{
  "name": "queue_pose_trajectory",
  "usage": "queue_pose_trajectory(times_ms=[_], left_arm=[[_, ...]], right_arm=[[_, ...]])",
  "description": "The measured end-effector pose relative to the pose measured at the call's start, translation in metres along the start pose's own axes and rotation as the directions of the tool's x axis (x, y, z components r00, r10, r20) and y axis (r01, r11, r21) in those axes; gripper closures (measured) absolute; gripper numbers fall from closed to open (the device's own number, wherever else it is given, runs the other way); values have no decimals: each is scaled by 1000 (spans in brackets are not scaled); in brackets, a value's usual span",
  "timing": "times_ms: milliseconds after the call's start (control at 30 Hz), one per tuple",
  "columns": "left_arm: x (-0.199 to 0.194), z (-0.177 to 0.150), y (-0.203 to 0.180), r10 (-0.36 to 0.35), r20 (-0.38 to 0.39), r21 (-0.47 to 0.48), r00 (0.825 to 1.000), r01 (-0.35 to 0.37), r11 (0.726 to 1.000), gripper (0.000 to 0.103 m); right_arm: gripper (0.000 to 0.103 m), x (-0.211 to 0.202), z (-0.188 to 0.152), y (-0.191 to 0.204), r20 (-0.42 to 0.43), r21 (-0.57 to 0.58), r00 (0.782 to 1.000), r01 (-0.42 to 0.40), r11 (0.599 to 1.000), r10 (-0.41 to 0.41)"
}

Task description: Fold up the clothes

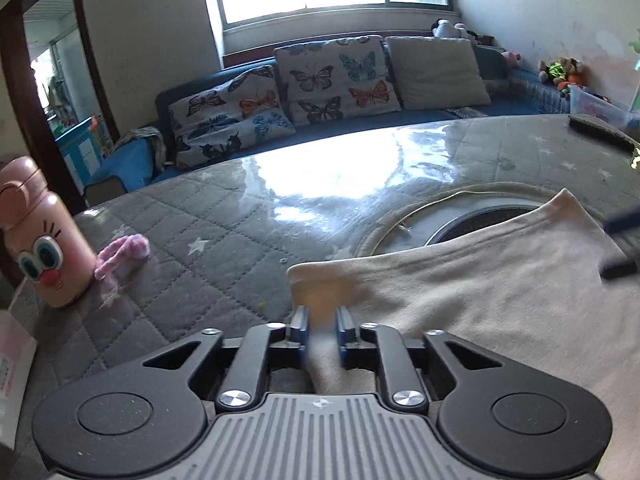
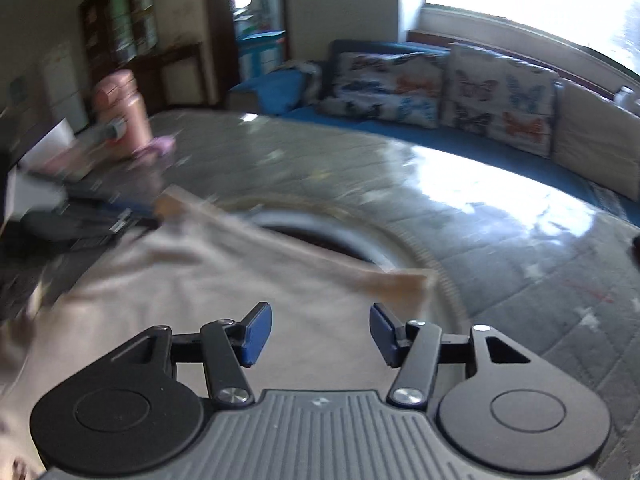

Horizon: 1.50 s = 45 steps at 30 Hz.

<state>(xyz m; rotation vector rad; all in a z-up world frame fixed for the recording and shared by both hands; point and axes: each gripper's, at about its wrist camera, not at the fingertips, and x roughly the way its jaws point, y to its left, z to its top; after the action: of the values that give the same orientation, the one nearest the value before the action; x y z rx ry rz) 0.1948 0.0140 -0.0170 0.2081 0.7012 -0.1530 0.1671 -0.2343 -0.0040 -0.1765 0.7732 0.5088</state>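
A cream garment [image 1: 480, 292] lies on the grey quilted table cover [image 1: 180, 248], partly over a round opening in it. My left gripper [image 1: 322, 330] is shut on the garment's near left edge, with cloth pinched between the blue pads. In the right wrist view the same garment [image 2: 224, 296] spreads below my right gripper [image 2: 320, 334], which is open and empty just above the cloth, near its right corner. The left gripper shows blurred at the garment's far left corner [image 2: 120, 208]. The right gripper's fingers [image 1: 620, 244] show dark and blurred at the right edge of the left wrist view.
A pink cartoon-face bottle [image 1: 38, 236] and a small pink cloth [image 1: 122, 252] stand at the table's left. A round dark recess [image 1: 476, 220] sits mid-table. A dark flat object [image 1: 600, 130] lies far right. A blue sofa with butterfly cushions [image 1: 332, 76] is behind.
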Motion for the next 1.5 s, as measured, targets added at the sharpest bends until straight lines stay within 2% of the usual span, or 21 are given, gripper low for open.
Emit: queue_pose_trajectory(times_ms=[167, 233, 267, 467, 567, 667, 900, 1067, 1200, 1300, 1400, 1500], left_arm=[[-33, -10, -10, -16, 37, 24, 999, 15, 1000, 61], [-49, -17, -20, -38, 49, 40, 998, 36, 999, 53], [-58, -22, -26, -52, 56, 54, 997, 49, 997, 52], [-106, -61, -64, -111, 81, 151, 991, 98, 984, 45], [-125, -80, -81, -120, 95, 184, 988, 101, 978, 39], [-139, -97, -93, -130, 102, 198, 986, 108, 974, 36], [-148, -127, -104, -93, 112, 199, 989, 69, 977, 34], [-159, -133, -107, -75, 133, 203, 988, 47, 978, 32], [-165, -131, -110, -69, 149, 205, 986, 38, 978, 32], [-171, -125, -113, -79, 177, 202, 981, 42, 979, 26], [-174, -117, -120, -102, 198, 203, 975, 61, 977, 24], [-171, -110, -130, -128, 200, 200, 971, 87, 976, 23]], right_arm=[[42, -12, -18, 34, -46, -77, 997, -61, 995, 58], [35, -19, -27, 48, -58, -106, 995, -89, 990, 83], [32, -24, -32, 55, -62, -121, 994, -99, 988, 93], [29, -58, -68, 92, -60, -242, 993, -111, 964, 99], [21, -74, -83, 100, -47, -262, 995, -99, 960, 90], [20, -89, -99, 106, -28, -269, 996, -90, 959, 86], [19, -108, -122, 108, 22, -247, 998, -56, 967, 63], [19, -118, -128, 106, 53, -221, 998, -32, 975, 44], [19, -115, -141, 108, 38, -235, 999, -29, 972, 38], [19, -124, -143, 109, 63, -235, 997, -24, 972, 40], [19, -135, -143, 95, 81, -149, 996, -29, 988, 42], [19, -145, -143, 73, 97, -40, 995, -2, 999, 6]])
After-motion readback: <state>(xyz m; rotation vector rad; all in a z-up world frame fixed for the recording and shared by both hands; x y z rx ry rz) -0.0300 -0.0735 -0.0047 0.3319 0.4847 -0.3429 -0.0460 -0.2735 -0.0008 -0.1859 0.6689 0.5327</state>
